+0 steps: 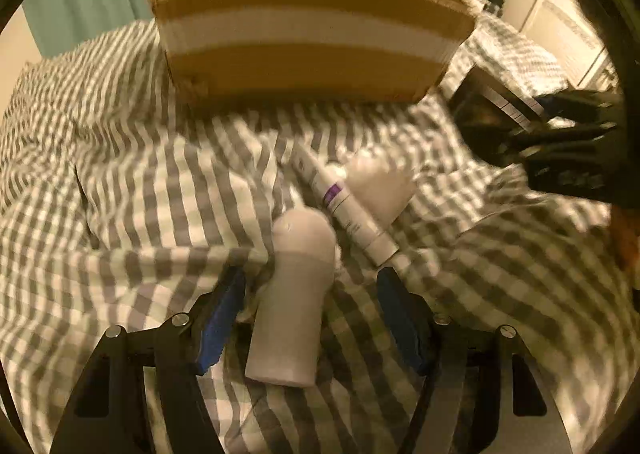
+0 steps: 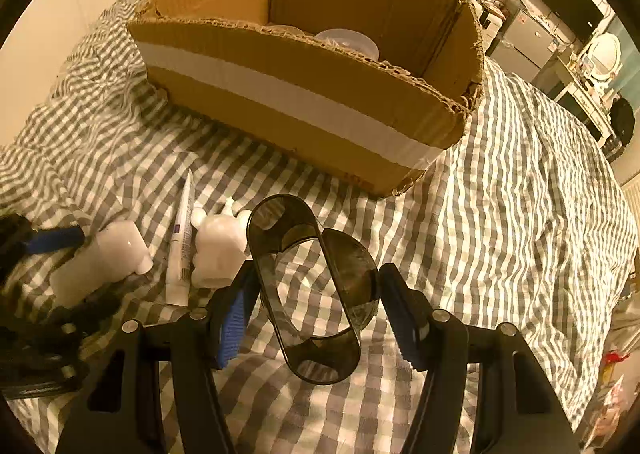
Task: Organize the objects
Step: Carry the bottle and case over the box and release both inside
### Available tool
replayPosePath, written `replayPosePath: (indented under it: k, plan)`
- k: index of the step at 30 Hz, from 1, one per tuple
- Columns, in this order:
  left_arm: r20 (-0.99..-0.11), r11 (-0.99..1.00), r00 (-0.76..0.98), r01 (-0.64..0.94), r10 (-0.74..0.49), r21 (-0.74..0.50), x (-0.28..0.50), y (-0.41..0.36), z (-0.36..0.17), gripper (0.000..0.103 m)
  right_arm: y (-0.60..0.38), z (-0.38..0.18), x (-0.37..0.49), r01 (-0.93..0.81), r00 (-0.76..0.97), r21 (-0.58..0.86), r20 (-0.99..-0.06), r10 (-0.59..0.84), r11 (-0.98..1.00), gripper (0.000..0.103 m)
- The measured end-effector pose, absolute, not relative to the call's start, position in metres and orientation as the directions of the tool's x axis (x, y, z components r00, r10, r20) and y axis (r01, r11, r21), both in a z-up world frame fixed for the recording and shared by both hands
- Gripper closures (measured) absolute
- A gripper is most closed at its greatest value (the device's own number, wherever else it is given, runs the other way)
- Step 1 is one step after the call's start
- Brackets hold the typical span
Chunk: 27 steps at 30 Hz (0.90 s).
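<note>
A checked bedspread (image 2: 520, 174) fills both views, soft and rumpled, so anything on it can tip or sink. At the top of each frame sits the open box (image 2: 304, 102), cardboard with a white tape band, some clear tubs inside it. In the right wrist view, lower centre, a dark holder (image 2: 316, 294) lies between the fingers of the right gripper (image 2: 316, 306); both pads look to touch its sides, so I judge it gripped. It seems light, stiff plastic, smooth and hollow, best squeezed across its narrow waist. In the left wrist view, lower centre, a pale bottle (image 1: 292, 306) lies lengthwise between the wide-spread fingers of the left gripper (image 1: 310, 318), clear of both pads. It looks light, rigid and slippery, and should be held mid-body, below the rounded cap. Just beyond it, centre frame, lie a white tube (image 1: 344, 206), soft and squashable, and a small white figure (image 2: 220, 250) touching the tube's far side.
</note>
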<state>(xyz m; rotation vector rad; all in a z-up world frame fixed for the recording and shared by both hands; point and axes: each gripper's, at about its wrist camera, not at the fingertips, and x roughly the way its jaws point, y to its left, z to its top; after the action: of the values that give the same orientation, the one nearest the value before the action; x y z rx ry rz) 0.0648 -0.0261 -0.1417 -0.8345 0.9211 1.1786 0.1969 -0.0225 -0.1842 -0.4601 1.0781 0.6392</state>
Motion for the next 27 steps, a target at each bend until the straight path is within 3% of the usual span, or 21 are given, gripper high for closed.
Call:
replayPosePath:
  k: [6, 7, 19, 27]
  plan:
    - [-0.938, 0.184, 0.154, -0.978, 0.309, -0.100, 0.064, -0.023, -0.165, 0.056, -0.021, -0.187, 0.197, -0.679, 0.317, -0.015, -0.908, 0.274, 0.734, 0.042]
    - [-0.937, 0.181, 0.155, -0.978, 0.313, -0.101, 0.063, -0.024, -0.163, 0.064, -0.022, -0.186, 0.196, -0.679, 0.316, -0.014, -0.908, 0.276, 0.734, 0.042]
    - [-0.905, 0.172, 0.157, -0.981, 0.396, -0.095, 0.048, -0.048, -0.115, 0.064, -0.031, -0.162, 0.178, -0.671, 0.370, 0.000, -0.867, 0.335, 0.742, 0.042]
    - [-0.853, 0.169, 0.175, -0.980, 0.492, -0.103, 0.030, -0.053, -0.065, 0.071, -0.043, -0.135, 0.162, -0.662, 0.386, 0.055, -0.830, 0.403, 0.747, 0.042]
